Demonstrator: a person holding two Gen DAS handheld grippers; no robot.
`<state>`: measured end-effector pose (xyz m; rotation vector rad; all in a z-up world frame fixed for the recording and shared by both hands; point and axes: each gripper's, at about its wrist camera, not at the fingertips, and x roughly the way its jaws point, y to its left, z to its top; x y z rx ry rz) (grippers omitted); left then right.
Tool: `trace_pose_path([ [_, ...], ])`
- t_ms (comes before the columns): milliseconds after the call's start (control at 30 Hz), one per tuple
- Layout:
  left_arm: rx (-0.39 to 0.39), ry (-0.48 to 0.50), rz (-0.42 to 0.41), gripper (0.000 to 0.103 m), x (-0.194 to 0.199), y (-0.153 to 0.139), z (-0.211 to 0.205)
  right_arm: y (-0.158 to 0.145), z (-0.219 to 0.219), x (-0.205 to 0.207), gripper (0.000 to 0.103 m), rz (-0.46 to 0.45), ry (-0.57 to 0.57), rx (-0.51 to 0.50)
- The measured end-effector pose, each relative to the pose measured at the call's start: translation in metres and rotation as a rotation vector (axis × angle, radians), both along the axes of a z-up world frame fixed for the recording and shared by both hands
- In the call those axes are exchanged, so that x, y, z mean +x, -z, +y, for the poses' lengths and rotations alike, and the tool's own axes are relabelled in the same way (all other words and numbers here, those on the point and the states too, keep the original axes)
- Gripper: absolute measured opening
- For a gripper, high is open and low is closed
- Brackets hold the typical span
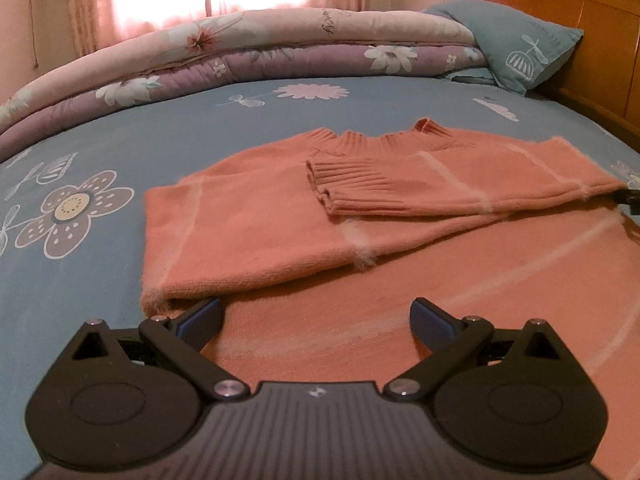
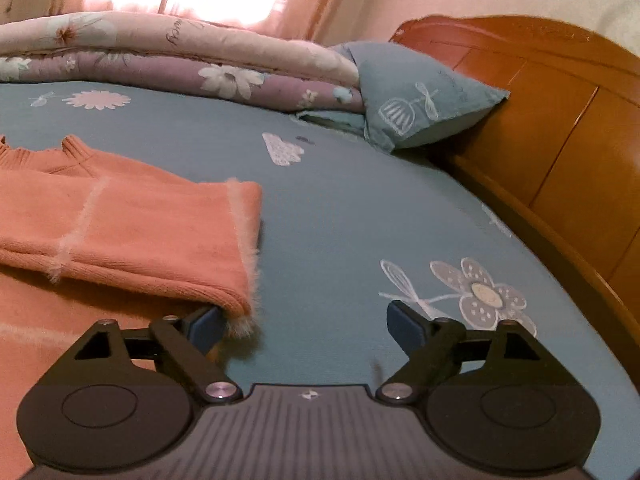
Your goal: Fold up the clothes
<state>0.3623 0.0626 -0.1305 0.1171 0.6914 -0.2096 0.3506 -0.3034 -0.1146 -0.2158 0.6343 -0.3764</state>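
So the orange sweater [image 1: 256,236] is lying mid-frame on the blue bedsheet [image 1: 100,280], both sleeves folded in, long axis running from the collar up top down toward the grippers. Left gripper [image 1: 316,320] sits right over the lower body, right gripper [image 2: 306,324] at the folded side edge on its left. Both spread wide, gripping nothing, though each left pad looks right up against a fold
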Motion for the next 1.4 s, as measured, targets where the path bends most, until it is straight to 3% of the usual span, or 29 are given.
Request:
trace_pose_path([
  [133, 0.009, 0.000, -0.001, 0.100, 0.001, 0.002, -0.001, -0.004, 0.007, -0.004, 0.089, 0.094, -0.055, -0.078],
  [233, 0.012, -0.001, 0.000, 0.100, 0.003, 0.003, 0.000, -0.021, 0.002, -0.014, 0.080, 0.036, -0.068, -0.062],
  [300, 0.021, -0.003, -0.003, 0.100, 0.003, 0.003, -0.002, -0.033, -0.014, -0.019, 0.062, -0.036, -0.075, 0.091],
  [333, 0.026, -0.002, -0.004, 0.100, 0.002, 0.003, -0.002, -0.038, -0.024, -0.020, 0.058, -0.066, -0.082, 0.189],
  [400, 0.027, -0.002, -0.005, 0.100, 0.002, 0.004, -0.002, -0.037, -0.041, -0.018, 0.038, -0.059, -0.090, 0.378],
  [467, 0.024, -0.002, -0.004, 0.100, 0.002, 0.004, -0.002, -0.028, -0.056, -0.012, 0.030, -0.004, -0.100, 0.564],
  [533, 0.023, -0.002, -0.004, 0.100, 0.003, 0.004, -0.002, -0.021, -0.064, -0.009, 0.029, 0.015, -0.086, 0.664],
  [567, 0.024, -0.001, -0.004, 0.100, 0.003, 0.004, -0.002, -0.020, -0.064, -0.009, 0.030, 0.019, -0.083, 0.655],
  [633, 0.026, 0.000, -0.004, 0.100, 0.003, 0.004, -0.002, -0.020, -0.051, -0.010, 0.031, 0.039, -0.082, 0.528],
  [767, 0.028, 0.000, -0.004, 0.100, 0.003, 0.004, -0.002, -0.015, -0.036, -0.006, 0.033, 0.046, -0.156, 0.503],
  [867, 0.029, -0.001, -0.005, 0.100, 0.003, 0.005, -0.002, -0.008, -0.036, 0.000, 0.039, 0.030, -0.098, 0.479],
  [900, 0.027, -0.001, -0.006, 0.101, 0.003, 0.005, -0.001, -0.006, -0.038, 0.002, 0.050, 0.032, -0.066, 0.469],
  [933, 0.025, -0.002, -0.006, 0.101, 0.003, 0.005, -0.001, -0.003, -0.039, 0.004, 0.055, 0.033, -0.034, 0.460],
  [1033, 0.015, -0.009, -0.010, 0.101, 0.003, 0.004, 0.001, -0.004, -0.040, 0.004, 0.056, 0.060, -0.013, 0.443],
  [1200, -0.032, -0.042, -0.081, 0.100, -0.006, -0.007, 0.004, -0.019, -0.043, -0.001, 0.059, 0.056, -0.064, 0.543],
  [1300, -0.186, -0.021, -0.119, 0.100, -0.009, -0.025, 0.005, -0.027, -0.046, -0.004, 0.061, 0.053, -0.102, 0.622],
  [1400, -0.467, -0.013, -0.023, 0.100, 0.017, -0.040, 0.014, -0.039, -0.047, -0.010, 0.064, 0.024, -0.146, 0.669],
])
